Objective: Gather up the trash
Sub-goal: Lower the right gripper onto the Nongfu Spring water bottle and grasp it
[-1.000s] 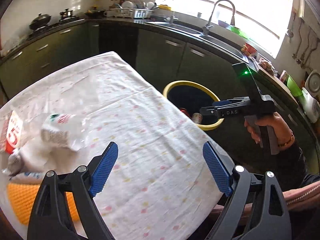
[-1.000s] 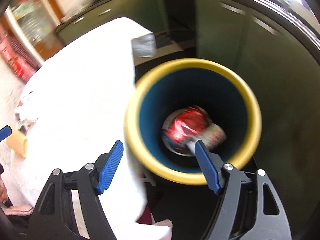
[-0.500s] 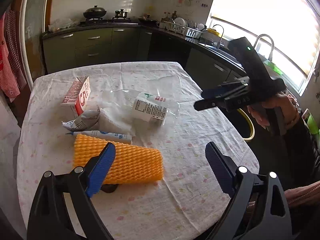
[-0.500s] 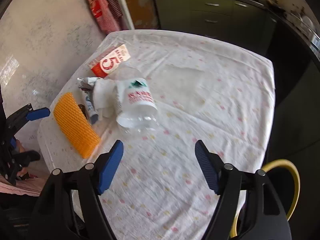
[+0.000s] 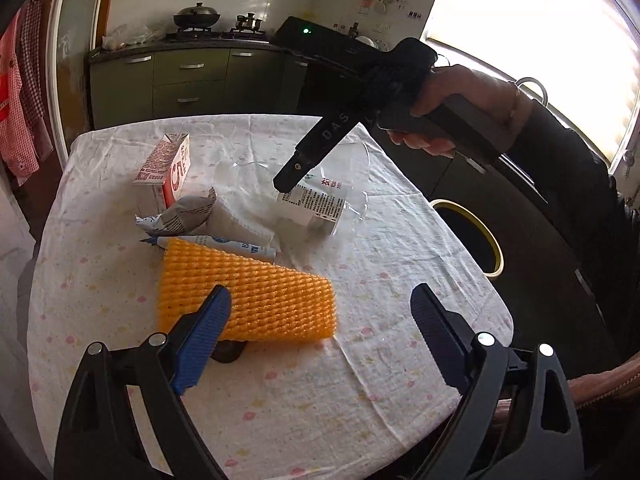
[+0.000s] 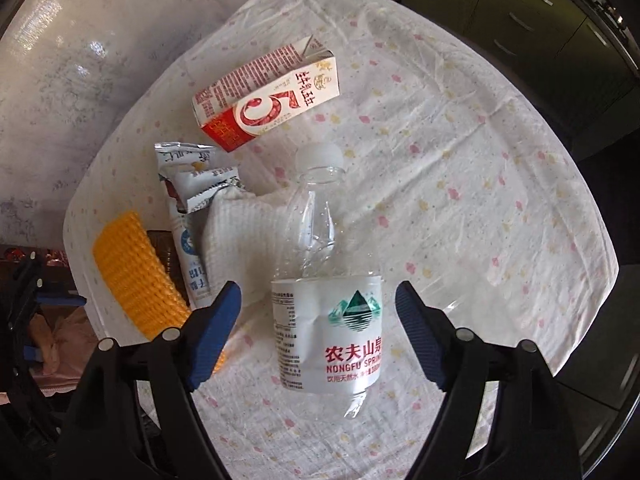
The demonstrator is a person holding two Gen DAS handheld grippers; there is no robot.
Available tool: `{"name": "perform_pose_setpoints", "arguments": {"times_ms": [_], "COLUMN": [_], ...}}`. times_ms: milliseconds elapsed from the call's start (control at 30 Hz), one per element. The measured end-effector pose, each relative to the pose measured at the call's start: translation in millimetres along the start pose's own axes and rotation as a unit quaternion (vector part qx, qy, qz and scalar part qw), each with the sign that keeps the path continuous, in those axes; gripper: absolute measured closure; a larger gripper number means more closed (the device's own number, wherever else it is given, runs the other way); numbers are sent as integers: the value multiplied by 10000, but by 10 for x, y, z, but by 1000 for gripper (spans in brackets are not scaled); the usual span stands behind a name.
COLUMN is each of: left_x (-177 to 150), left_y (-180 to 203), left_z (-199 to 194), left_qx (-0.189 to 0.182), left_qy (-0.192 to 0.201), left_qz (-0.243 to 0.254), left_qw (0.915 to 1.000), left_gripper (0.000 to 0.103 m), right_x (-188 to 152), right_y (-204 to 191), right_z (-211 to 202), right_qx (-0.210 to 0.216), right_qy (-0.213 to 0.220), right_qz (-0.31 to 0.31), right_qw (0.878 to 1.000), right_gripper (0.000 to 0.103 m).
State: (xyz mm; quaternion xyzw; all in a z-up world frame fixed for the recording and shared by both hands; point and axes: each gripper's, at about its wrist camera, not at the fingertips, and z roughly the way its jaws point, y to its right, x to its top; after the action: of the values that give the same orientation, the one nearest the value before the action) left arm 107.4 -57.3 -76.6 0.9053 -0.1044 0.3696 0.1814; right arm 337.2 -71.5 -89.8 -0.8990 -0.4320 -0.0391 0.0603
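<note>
Trash on table (image 6: 480, 160): one bottle (image 6: 324, 280), one carton (image 6: 268, 96).

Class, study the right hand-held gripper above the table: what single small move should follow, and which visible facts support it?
Probably a short descent. The right hand-held gripper points down over the clear water bottle, which lies flat on the tablecloth. Its jaws are opening and straddle the label, with gaps on both sides, so lowering first, then closing, looks sensible.
</note>
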Motion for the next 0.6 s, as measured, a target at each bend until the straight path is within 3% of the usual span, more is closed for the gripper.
{"name": "perform_pose_setpoints", "arguments": {"times_ms": [133, 500, 600], "left_x": [-15, -41, -44], "left_y": [-27, -41, -29], "left_z": [-18, 2, 9], "left_qx": [-20, -24, -26], "left_qy": [24, -20, -40], "left_qz": [0, -24, -7], "left_qw": [10000, 10000, 10000], "left_gripper": [13, 12, 12], "right_x": [94, 246, 257], "right_y": [-2, -33, 12], "right_z": [188, 440, 475], "right_qx": [-12, -119, -132], "right_qy": [-321, -548, -550], "right_qz": [-51, -62, -19], "right_qw": [9995, 9984, 9984], "right_gripper": [26, 27, 35]}}
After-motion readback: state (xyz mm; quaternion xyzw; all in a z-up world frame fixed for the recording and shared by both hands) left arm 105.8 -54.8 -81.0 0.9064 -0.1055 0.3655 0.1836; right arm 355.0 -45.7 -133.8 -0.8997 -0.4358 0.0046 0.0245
